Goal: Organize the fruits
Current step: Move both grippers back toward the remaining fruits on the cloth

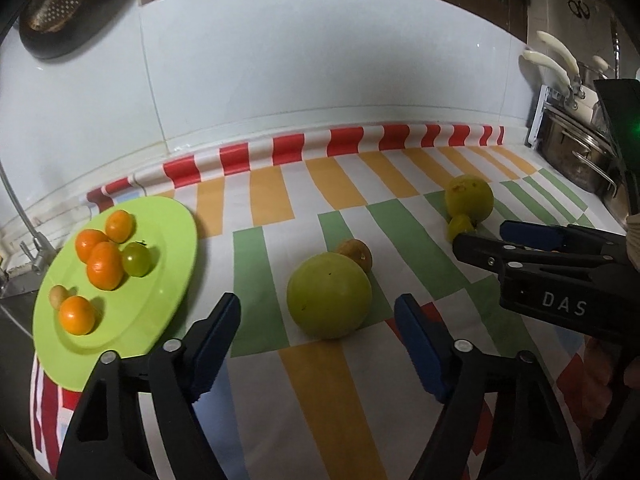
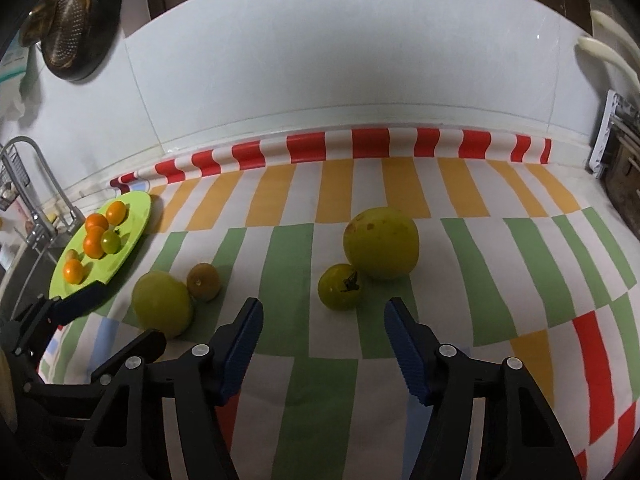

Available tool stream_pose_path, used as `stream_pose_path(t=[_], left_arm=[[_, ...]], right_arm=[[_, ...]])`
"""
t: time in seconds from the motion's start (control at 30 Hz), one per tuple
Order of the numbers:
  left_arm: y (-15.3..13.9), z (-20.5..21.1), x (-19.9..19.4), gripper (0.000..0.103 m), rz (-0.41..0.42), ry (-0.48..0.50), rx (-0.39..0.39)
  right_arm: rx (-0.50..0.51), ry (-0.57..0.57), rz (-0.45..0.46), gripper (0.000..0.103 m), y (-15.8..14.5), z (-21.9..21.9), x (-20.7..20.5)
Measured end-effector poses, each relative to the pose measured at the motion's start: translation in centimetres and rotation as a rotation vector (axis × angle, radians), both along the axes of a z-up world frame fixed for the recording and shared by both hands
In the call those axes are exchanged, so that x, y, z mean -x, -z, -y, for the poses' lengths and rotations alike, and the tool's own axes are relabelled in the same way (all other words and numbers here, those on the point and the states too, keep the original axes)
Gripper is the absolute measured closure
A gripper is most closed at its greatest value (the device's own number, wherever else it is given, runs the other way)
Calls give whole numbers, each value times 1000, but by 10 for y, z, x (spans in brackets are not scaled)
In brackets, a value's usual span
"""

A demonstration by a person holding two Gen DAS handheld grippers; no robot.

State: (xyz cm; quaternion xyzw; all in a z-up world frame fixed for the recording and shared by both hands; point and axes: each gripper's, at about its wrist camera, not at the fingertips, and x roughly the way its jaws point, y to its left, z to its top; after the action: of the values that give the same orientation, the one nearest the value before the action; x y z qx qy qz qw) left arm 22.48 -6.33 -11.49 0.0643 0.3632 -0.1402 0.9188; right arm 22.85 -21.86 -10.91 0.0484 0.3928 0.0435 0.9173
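while your left claw (image 1: 318, 344) sits with its pads apart and nothing gripped, the big green fruit (image 1: 329, 295) lies on the striped tabletop (image 1: 256, 264) just past its tips. your right claw (image 2: 323, 344) is spread too, empty, the small green tomato (image 2: 341, 286) just ahead, touching a bigger yellow-green fruit (image 2: 381, 248). far left, the green plate (image 1: 168, 264) holds the oranges (image 1: 105, 265).

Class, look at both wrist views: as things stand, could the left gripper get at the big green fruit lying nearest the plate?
Probably yes. The left gripper is open, and the big green fruit lies just ahead of its fingertips with nothing between. A small brown fruit touches it from behind only.
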Motion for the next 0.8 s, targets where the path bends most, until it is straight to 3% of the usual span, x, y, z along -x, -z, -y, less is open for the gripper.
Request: stream_pose_path(t=[0.57,0.8], left_arm=[[7,3,-17,53,-59,19,45],[7,4,-18,54,-57,25,43]], right_arm=[[4,13,-56,62,21,-1,-32],[27,13,-51,73,21,0,-32]])
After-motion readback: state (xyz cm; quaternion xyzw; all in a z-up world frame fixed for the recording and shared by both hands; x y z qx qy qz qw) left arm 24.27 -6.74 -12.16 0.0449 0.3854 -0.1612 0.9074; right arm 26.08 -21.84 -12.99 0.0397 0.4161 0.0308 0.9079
